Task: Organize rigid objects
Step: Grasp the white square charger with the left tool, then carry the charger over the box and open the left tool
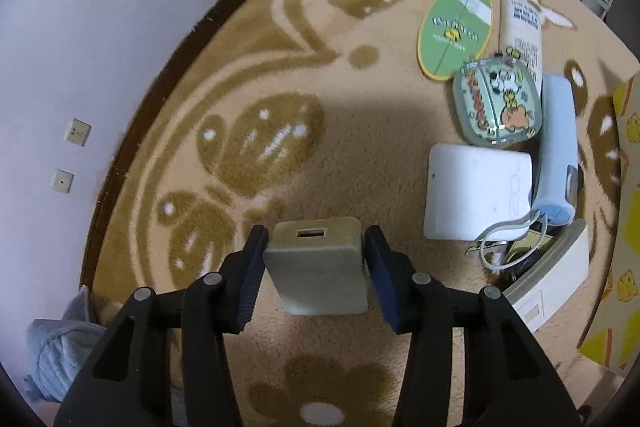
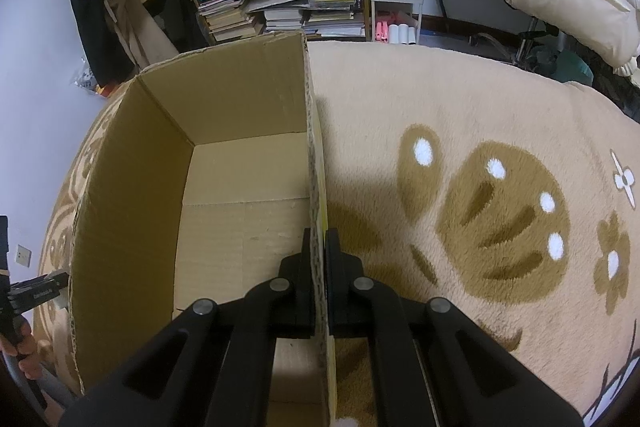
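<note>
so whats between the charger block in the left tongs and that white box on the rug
Nothing but bare rug. In the left wrist view the charger block, clamped in the left tongs, and the white box have only carpet between them.

Beige rug (image 1: 360, 155) with brown flower pattern covers floor. Left wrist view, 2 to 4 o'clock: green oval board (image 1: 454, 29), white tube (image 1: 520, 31), cartoon tin (image 1: 498, 103), white flat box (image 1: 476, 191), blue roll (image 1: 558, 143). Right wrist view: open cardboard box (image 2: 132, 187) at 9 o'clock.
</note>
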Motion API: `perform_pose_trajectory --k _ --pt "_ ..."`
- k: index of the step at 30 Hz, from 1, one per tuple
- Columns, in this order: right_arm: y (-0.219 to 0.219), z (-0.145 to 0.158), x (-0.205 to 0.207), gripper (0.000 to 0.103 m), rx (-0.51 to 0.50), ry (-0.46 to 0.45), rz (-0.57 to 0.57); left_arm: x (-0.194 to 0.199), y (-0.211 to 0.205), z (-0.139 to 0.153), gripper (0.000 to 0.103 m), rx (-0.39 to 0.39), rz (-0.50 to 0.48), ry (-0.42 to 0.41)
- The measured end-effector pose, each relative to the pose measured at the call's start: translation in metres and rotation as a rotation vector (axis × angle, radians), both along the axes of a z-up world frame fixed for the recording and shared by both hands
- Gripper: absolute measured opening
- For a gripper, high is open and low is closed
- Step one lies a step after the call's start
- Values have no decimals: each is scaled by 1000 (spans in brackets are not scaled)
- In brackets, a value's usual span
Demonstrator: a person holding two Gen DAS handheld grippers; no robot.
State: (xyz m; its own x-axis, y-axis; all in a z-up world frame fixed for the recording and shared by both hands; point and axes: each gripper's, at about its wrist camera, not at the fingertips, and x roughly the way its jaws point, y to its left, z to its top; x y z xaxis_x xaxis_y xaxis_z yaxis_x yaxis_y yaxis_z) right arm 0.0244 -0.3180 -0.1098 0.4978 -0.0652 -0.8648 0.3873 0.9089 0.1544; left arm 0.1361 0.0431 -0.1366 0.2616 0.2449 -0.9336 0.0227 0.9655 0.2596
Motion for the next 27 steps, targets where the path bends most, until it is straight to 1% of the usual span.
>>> perform_pose_trajectory --k 3,7,12,15,20,24,27 --pt "1 0 1 5 2 0 -2 -10 -5 13 47 1 -29 -51" --pt "0 0 0 5 0 0 0 -18 -13 31 47 16 -100 -122" --pt "1 -1 1 5 0 0 0 -28 -29 68 47 -30 -180 -233" --pt "1 -1 1 5 -1 1 2 -36 -44 87 47 -39 -233 -294" --pt "2 -2 0 5 -7 5 11 -48 -74 120 47 -86 -327 -386" --pt "3 -2 0 5 -9 7 12 -54 -104 139 47 -101 -403 -441" --pt "4 -3 1 5 -13 18 16 -60 -125 147 47 -122 -464 -479"
